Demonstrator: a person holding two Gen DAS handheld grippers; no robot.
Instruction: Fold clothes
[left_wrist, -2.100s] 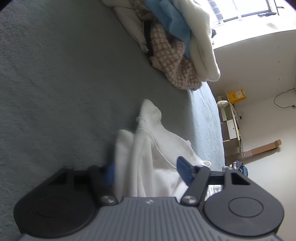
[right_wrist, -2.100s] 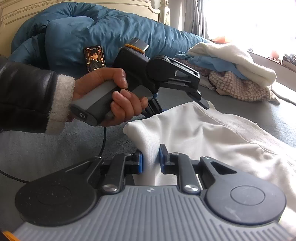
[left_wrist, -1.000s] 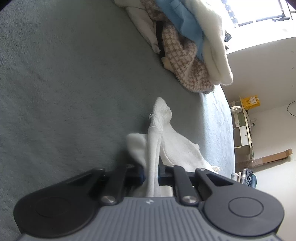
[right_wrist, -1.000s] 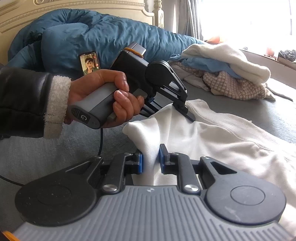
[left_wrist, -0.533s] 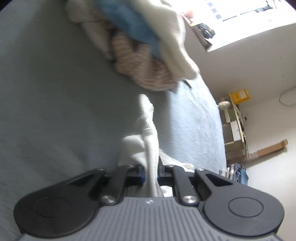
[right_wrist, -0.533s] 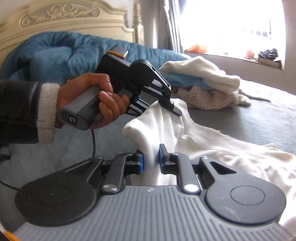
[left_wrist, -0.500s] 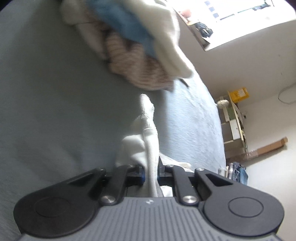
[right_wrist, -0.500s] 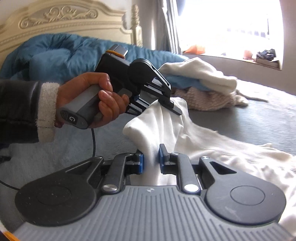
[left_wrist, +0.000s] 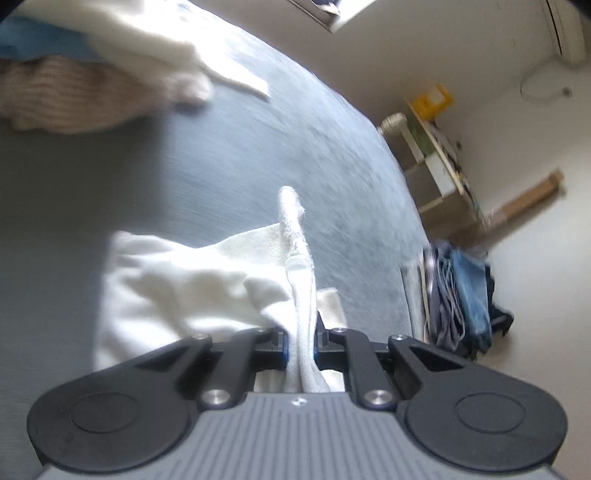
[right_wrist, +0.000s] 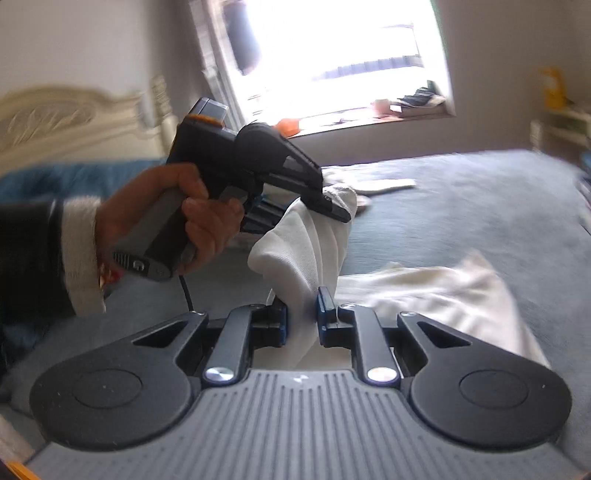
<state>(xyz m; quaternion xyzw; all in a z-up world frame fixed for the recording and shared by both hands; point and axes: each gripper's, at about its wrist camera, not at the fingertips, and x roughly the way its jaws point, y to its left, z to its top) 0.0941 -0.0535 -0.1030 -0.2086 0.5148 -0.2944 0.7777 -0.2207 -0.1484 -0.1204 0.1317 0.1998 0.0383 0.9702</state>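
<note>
Two grips hold the soft white knit garment (right_wrist: 303, 254) at once: we have our right gripper (right_wrist: 302, 319) nearly closed on a bunched fold of it, and our left gripper (left_wrist: 300, 345) pinched the same way on a thick gathered edge. The garment's held end is lifted off the grey-blue bed cover (right_wrist: 461, 206), while the rest trails down and lies rumpled on it (right_wrist: 443, 295).

We judge the cloth light, limp and stretchy; it sags between the grips and will bunch rather than keep a crease. It looks thick enough not to slip from the pads. Holds at corners or along a seam, well apart, would spread it flatter than these close pinches.

Beyond lies a loose heap of white, blue and beige knit clothes (left_wrist: 74, 85). We can read no brand, label or writing on the garment; both views are blurred.
</note>
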